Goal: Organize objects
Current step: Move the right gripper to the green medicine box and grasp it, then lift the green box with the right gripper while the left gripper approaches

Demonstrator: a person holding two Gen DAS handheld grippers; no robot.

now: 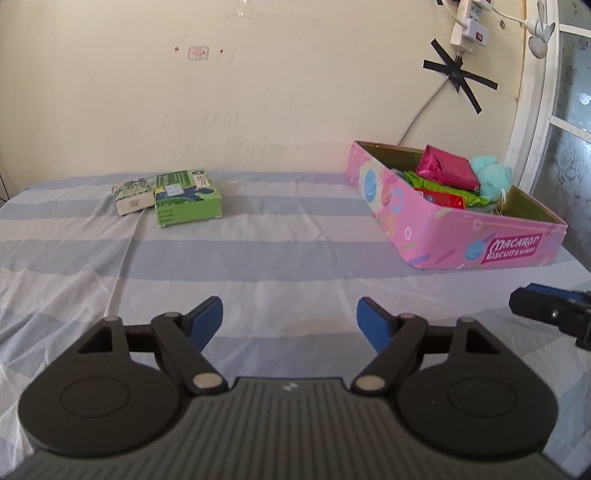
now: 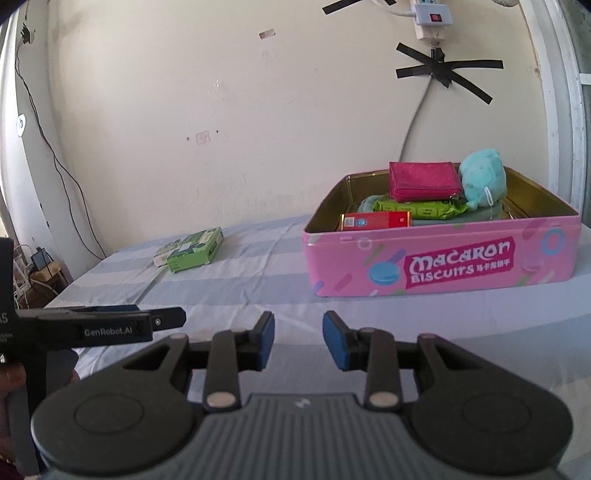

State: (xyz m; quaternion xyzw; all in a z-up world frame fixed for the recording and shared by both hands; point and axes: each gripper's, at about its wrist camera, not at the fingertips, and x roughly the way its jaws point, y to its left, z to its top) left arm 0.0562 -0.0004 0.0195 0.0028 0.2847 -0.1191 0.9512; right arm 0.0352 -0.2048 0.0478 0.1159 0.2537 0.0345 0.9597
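Observation:
A pink Macaron Biscuits tin [image 1: 436,236] [image 2: 443,266] stands open at the right on the striped cloth. It holds a magenta pouch [image 2: 423,181], a teal plush toy [image 2: 480,177], a green packet [image 2: 417,208] and a red box [image 2: 373,221]. A green box [image 1: 186,199] [image 2: 195,251] and a small white-green box [image 1: 133,195] lie side by side at the far left. My left gripper [image 1: 290,321] is open and empty over the cloth's near part. My right gripper [image 2: 298,338] is open and empty in front of the tin.
The cloth-covered table [image 1: 280,236] ends at a cream wall [image 1: 258,92]. A taped cable and power strip [image 2: 430,22] hang on the wall above the tin. A window frame [image 1: 535,110] stands at the right. Cables [image 2: 40,258] lie off the table's left edge.

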